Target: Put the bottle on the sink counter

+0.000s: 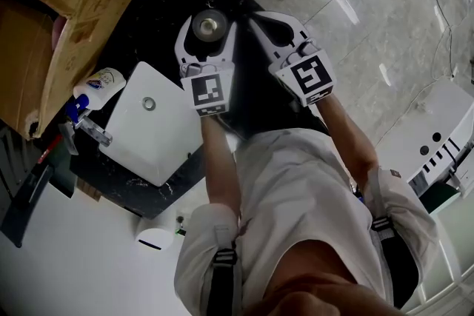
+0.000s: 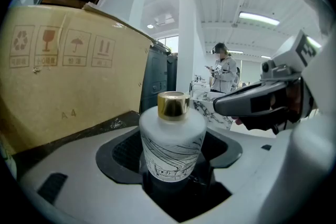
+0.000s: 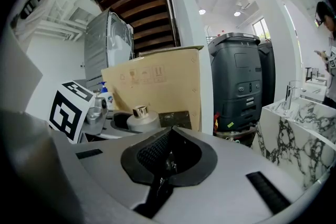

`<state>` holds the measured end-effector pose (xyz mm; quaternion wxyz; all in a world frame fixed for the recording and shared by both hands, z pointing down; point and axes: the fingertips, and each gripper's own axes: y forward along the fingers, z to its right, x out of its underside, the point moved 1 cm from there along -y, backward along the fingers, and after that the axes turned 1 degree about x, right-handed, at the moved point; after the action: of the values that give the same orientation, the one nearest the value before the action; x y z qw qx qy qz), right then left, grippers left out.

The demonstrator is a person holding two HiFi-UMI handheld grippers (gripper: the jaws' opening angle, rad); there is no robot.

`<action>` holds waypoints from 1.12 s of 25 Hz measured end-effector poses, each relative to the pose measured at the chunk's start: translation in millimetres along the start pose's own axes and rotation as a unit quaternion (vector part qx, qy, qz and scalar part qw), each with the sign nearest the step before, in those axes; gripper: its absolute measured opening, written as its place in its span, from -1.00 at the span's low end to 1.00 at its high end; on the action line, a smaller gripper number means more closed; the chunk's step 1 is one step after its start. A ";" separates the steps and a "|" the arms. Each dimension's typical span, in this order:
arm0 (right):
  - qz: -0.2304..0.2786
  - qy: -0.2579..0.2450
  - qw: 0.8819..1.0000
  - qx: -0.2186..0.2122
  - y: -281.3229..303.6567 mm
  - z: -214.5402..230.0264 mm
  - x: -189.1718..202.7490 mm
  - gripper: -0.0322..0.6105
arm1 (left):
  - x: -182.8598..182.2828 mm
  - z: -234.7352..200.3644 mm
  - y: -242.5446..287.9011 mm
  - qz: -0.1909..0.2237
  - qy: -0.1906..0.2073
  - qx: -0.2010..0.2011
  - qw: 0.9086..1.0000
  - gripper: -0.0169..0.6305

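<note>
Two tongs in view. Left tongs (image 1: pixel 209 32) are clamped around the bottle (image 2: pixel 172 141), which appears set down upright on the dark stone bench (image 1: pixel 148 33), near the white basin (image 1: pixel 159 129). Right tongs (image 3: pixel 169 139) are closed, empty, just beside. Judgement: placing step, nearly done. Next: part the left jaws and back off level, no tipping. Bottle: squat, frosted white, line drawing, gold cap.

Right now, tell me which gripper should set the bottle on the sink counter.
Left. The left gripper is already shut on the bottle, over the black counter beside the sink. The right gripper is shut and empty, off to the side.
</note>
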<state>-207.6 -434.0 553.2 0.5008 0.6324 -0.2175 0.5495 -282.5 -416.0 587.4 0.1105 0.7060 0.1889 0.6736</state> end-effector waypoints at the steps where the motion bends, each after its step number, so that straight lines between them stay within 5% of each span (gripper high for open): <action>1: -0.001 0.001 1.000 0.001 0.9 0.5 0.7 -0.91 | 1.6 0.0 1.3 -0.002 0.000 0.000 1.000 0.07; 28: -0.013 0.008 1.000 0.005 0.8 5.5 16.0 -0.91 | 8.0 2.4 26.3 -0.025 -0.004 0.017 1.000 0.07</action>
<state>-200.8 -434.8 568.7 0.5063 0.6334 -0.2029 0.5489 -276.9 -436.2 605.3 0.1156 0.7054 0.2175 0.6646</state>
